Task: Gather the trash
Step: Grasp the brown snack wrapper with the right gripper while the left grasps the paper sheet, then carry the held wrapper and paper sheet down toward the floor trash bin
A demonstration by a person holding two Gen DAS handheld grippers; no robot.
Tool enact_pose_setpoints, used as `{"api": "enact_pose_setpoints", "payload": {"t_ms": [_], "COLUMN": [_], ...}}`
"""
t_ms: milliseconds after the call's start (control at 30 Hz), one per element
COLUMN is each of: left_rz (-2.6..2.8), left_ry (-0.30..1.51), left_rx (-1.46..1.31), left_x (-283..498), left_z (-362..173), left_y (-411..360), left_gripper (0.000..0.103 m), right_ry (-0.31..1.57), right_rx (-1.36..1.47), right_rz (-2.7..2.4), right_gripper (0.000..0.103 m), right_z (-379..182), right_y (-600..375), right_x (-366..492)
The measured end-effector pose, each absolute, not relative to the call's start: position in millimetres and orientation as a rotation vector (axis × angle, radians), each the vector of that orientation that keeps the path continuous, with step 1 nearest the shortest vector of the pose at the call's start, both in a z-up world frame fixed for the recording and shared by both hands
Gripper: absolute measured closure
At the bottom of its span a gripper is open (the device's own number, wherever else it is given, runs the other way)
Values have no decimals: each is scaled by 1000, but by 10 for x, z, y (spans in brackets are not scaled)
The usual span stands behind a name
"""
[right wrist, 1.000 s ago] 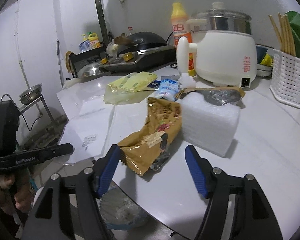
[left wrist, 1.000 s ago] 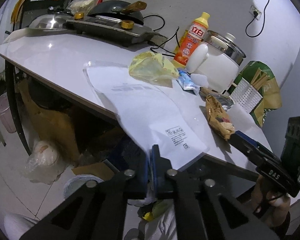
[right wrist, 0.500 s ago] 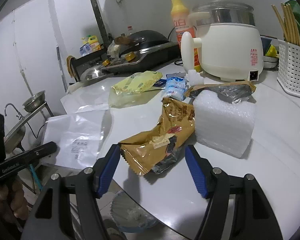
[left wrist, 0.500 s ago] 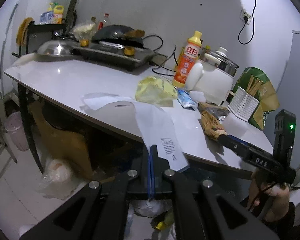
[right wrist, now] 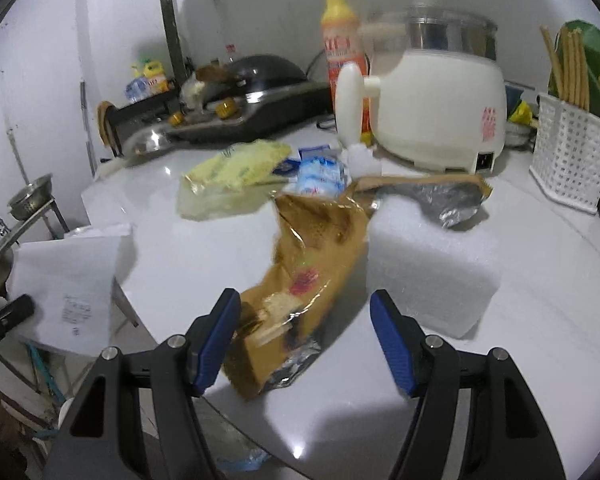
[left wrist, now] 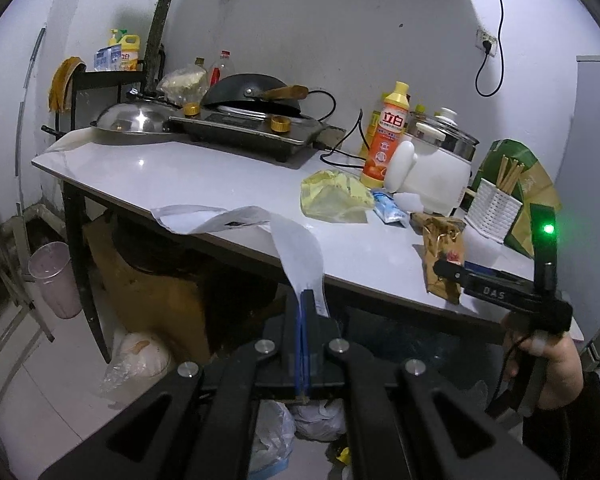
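Left tool [left wrist: 303, 300]: clenched on the near end of the white plastic bag [left wrist: 296, 248], blue pads pressed together with the film between them.
White plastic bag: a long twisted strip; its long axis runs from the left tool up and away to the desk [left wrist: 160, 172] edge, where its far end lies crumpled on the top. The middle hangs free off the edge. From the right wrist it shows as a flat printed sheet [right wrist: 68, 280] left of the desk.
Right tool [right wrist: 304, 320]: released, jaws wide apart, holding nothing.
Brown snack wrapper [right wrist: 312, 276]: on the desk, near end between the right tool's open jaws; long axis runs away toward the white cooker [right wrist: 436, 108].
White foam block [right wrist: 428, 272]: just right of the wrapper.
Yellow bag [right wrist: 232, 172]: flat on the desk, left of the cooker.
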State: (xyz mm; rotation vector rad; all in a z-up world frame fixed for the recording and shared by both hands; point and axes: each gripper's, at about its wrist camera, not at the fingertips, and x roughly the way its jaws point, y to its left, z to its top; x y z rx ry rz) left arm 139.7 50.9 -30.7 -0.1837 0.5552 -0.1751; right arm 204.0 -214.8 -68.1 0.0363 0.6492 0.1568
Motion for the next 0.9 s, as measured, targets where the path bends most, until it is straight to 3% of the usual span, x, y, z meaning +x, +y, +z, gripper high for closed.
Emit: {"api": "enact_pose_setpoints", "payload": {"t_ms": [33, 67, 133, 200, 333, 900], "left_rz": [-173, -170, -164, -161, -152, -93], "left_ry": [551, 549, 541, 537, 527, 569], "left_rx": [-182, -181, -179, -176, -170, -150], "left_x": [1374, 1357, 1312, 1283, 1195, 817], "left_z": [-299, -295, -279, -269, -245, -410], "left_y": [528, 536, 565, 572, 583, 667], "left_gripper": [103, 103, 103, 103, 103, 103], "right_ry": [644, 643, 642, 635, 609, 524], "right_rx": [20, 10, -18, -35, -72, -116], "right_rz": [155, 154, 144, 145, 166, 372], "right_gripper": [42, 56, 75, 80, 98, 101], "right_z": [-686, -691, -699, -703, -672, -462], "right_y": [-2132, -2117, -2083, -2059, -2003, -1534], "right_x": [2041, 2045, 2053, 2049, 1980, 1468]}}
